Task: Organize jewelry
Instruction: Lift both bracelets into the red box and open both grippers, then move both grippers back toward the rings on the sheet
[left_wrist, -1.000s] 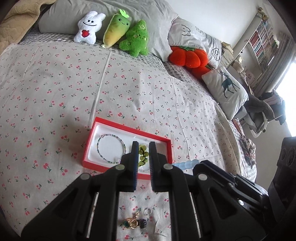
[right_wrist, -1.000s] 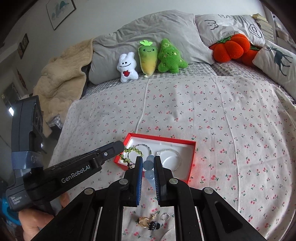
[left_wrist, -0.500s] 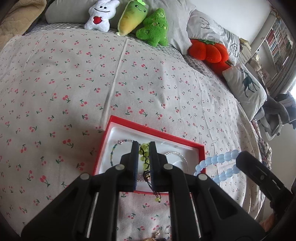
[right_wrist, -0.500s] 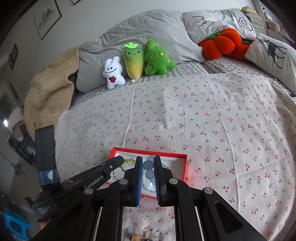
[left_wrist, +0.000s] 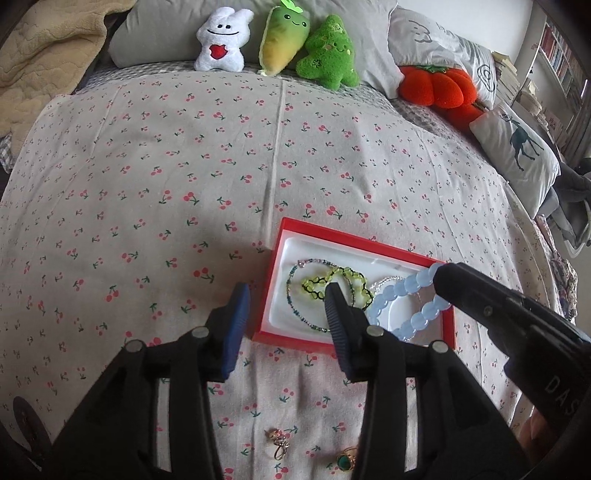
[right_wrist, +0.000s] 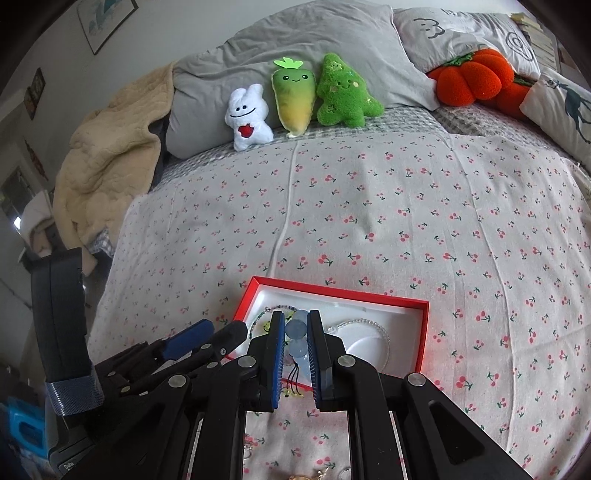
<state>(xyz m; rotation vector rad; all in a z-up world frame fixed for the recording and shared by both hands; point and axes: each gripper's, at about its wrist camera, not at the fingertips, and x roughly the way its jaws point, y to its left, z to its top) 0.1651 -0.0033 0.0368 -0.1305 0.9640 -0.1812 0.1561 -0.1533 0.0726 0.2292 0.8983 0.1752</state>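
Under everything, a soft cherry-print bed cover, so no firm ground for the red box: easy to tip or slide by a push on its near rim. At the left edge of the box, the left gripper, jaws spread wide and holding nothing, one finger hanging over the box's left half; danger of hooking a strand there if lowered or drawn back carelessly. Above the right half of the box, the right gripper, jaws pinching the blue bead bracelet, its loop hanging down into the box. Risk on release: landing across the green bracelet in the middle of the box and tangling with it, or draping over the rim and rolling out. Also possible: a slip from the pads too soon, because of round, smooth beads. Inside the box, at its left, a thin beaded strand lying partly under the green one, probably quick to knot. In front of the box, on the cover, two small rings not yet put away, easy to lose in a fold or to press down with a gripper body.
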